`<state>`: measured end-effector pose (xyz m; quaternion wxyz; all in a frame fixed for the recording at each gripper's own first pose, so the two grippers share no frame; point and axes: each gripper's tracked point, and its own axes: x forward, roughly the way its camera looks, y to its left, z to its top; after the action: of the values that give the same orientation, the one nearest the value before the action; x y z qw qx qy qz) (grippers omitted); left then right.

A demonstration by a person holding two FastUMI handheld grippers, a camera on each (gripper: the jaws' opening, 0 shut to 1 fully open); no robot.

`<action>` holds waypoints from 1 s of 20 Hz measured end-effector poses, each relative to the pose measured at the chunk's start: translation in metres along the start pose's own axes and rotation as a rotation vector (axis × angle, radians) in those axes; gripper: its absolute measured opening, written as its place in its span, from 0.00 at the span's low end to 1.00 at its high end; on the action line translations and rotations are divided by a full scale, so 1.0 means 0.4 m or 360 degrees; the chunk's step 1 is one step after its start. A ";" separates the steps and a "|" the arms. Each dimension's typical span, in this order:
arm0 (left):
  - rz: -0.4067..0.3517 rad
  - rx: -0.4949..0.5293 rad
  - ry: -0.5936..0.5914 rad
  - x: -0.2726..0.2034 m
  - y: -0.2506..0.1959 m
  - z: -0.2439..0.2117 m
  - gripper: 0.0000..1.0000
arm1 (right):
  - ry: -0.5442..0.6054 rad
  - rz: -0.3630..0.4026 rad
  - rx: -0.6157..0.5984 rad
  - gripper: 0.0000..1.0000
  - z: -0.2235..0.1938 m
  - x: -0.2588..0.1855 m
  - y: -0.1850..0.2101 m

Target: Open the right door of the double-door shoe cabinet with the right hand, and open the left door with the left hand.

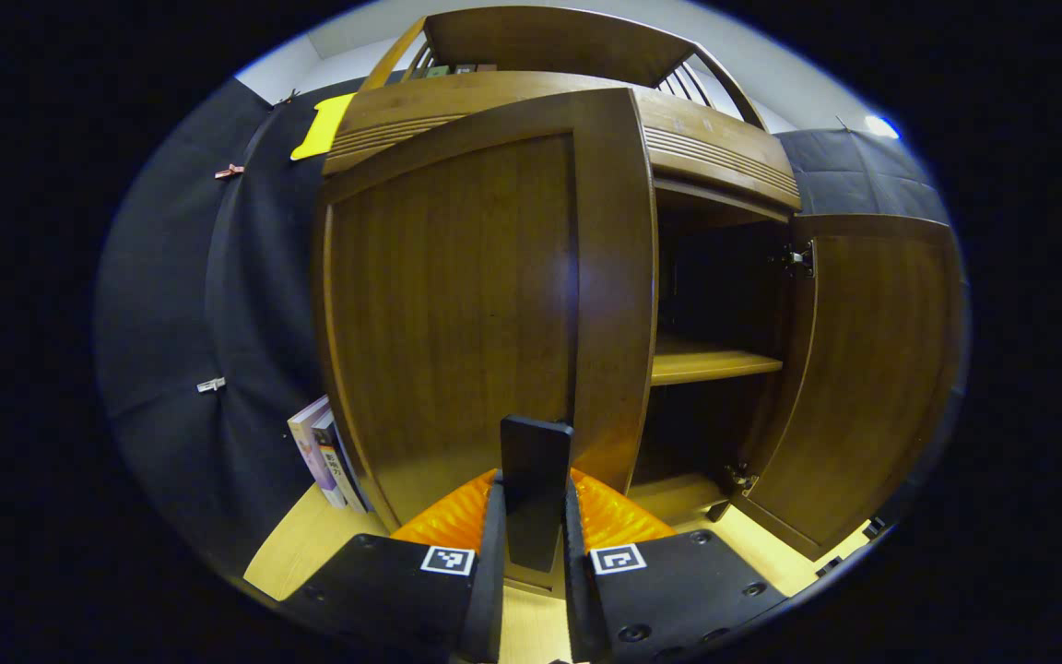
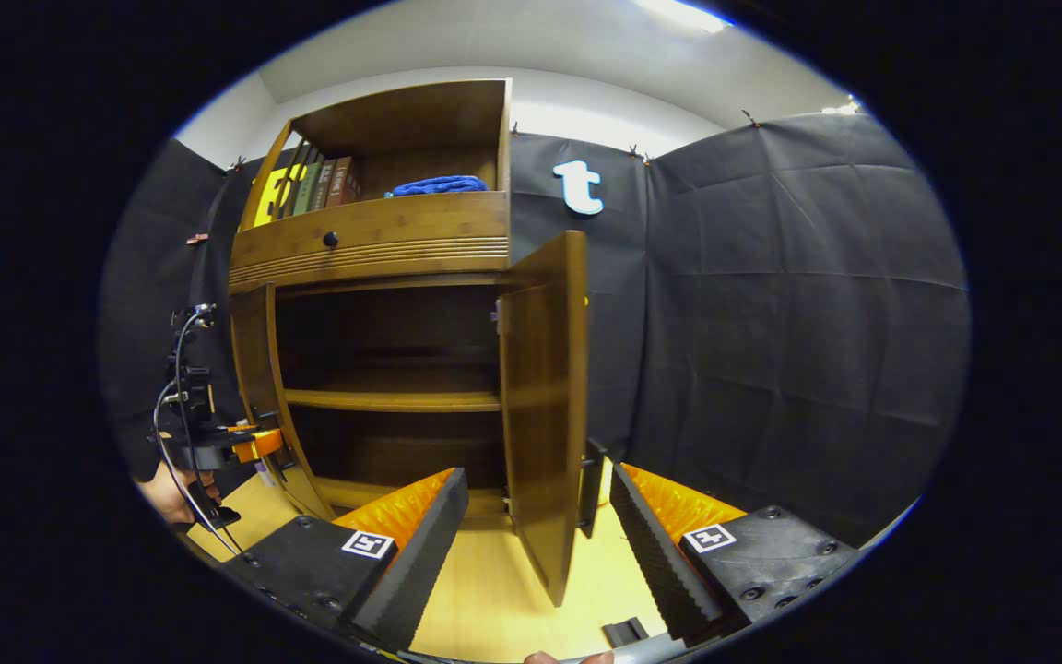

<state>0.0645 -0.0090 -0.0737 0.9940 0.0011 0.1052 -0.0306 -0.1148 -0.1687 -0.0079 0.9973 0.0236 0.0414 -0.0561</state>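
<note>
Tall brown wooden double-door shoe cabinet [image 2: 383, 277] standing against the black cloth wall, on pale wooden flooring [image 2: 494, 590]; drawer and open top shelf above, bare inner shelf [image 2: 393, 399] below. Right door [image 2: 545, 406] swung fully out, edge-on in the right gripper view, so that half judged done. Left door [image 1: 476, 304] partly swung out, hiding its half of the cabinet in the left gripper view; more swing probably left. Left gripper [image 1: 536, 544] clenched on the dark upright handle [image 1: 536, 461] at that door's free edge. Right gripper [image 2: 540, 535] released, jaws wide, straddling the right door's edge without pressing. Glossy veneer, curved fronts.
</note>
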 end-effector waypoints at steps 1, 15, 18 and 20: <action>0.0003 0.0001 -0.0002 -0.021 0.014 -0.005 0.31 | 0.0003 0.0027 0.0002 0.98 -0.001 0.002 0.024; 0.0088 -0.0004 -0.0039 -0.229 0.257 -0.065 0.20 | 0.0023 0.0295 -0.0033 0.99 -0.020 0.054 0.318; 0.0091 -0.0009 -0.0056 -0.253 0.318 -0.072 0.17 | 0.0036 0.0306 -0.0019 0.99 -0.029 0.057 0.344; 0.0094 -0.0050 -0.0075 -0.265 0.359 -0.077 0.15 | 0.0039 0.0306 -0.0020 0.99 -0.030 0.062 0.354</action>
<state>-0.0366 0.1410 -0.0824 0.9965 -0.0120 0.0823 0.0005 -0.0751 -0.0302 -0.0158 0.9976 0.0219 0.0515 0.0402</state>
